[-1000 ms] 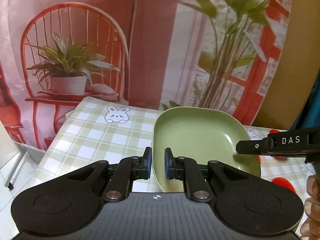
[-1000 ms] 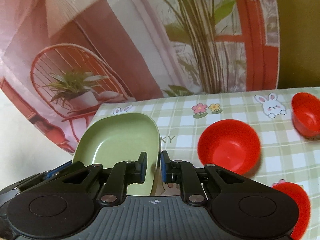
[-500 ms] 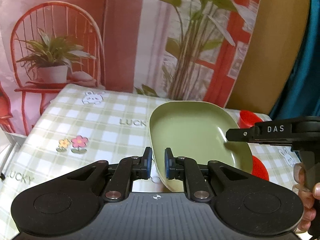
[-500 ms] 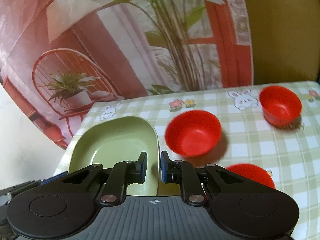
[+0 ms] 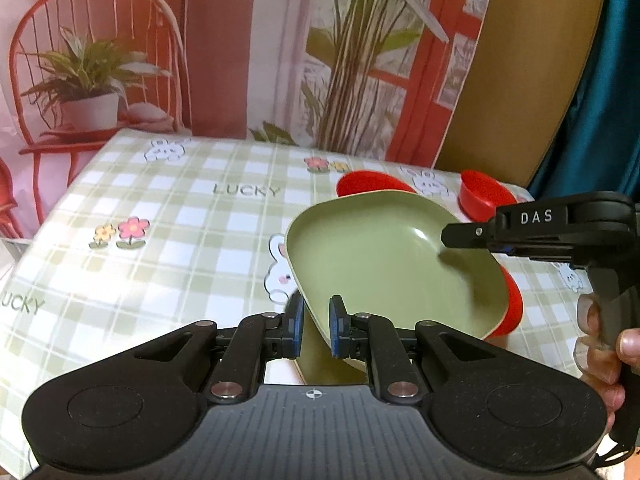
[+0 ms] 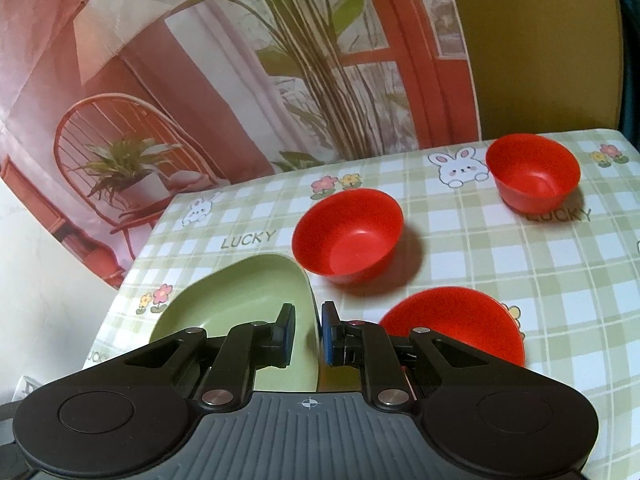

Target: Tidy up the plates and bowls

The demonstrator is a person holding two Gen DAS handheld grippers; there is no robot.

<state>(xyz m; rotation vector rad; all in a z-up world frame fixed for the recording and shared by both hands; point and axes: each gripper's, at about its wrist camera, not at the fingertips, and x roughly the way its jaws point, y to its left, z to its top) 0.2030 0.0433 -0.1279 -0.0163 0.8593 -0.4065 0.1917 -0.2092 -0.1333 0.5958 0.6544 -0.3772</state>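
1. Left wrist view: left gripper (image 5: 316,326) is clamped on the near rim of the green rounded-square plate (image 5: 384,264), one blue pad on each side of the rim; the plate is tilted and held off the checked tablecloth (image 5: 160,240).
2. Same view: right gripper (image 5: 464,236) comes in from the right, black body marked "DAS", its tip at the plate's far-right rim. A hand (image 5: 604,344) wraps its handle.
3. Right wrist view: right gripper (image 6: 308,334) is closed on the plate's (image 6: 240,300) right rim, one finger inside the plate, one outside. So both tools grip the same plate at opposite edges.
4. Only the right wrist view gives the bowls clearly: three red plastic bowls, all upright on the cloth. The near bowl (image 6: 452,320) is just right of the gripper, the middle bowl (image 6: 348,236) just beyond the plate's far corner, the far bowl (image 6: 532,172) well apart at the back right.
5. Left wrist view shows only slivers of those: a red edge (image 5: 512,308) under the plate's right side, a rim (image 5: 372,184) behind it, and the far bowl (image 5: 484,196) partly visible.
6. Materials: the plate is matte with a glossy highlight, shallow with a raised rim. The bowls are smooth and shiny. The cloth is glossy vinyl with green checks, rabbits, flowers and "LUCKY" print. A printed fabric backdrop (image 6: 200,80) stands behind the table.
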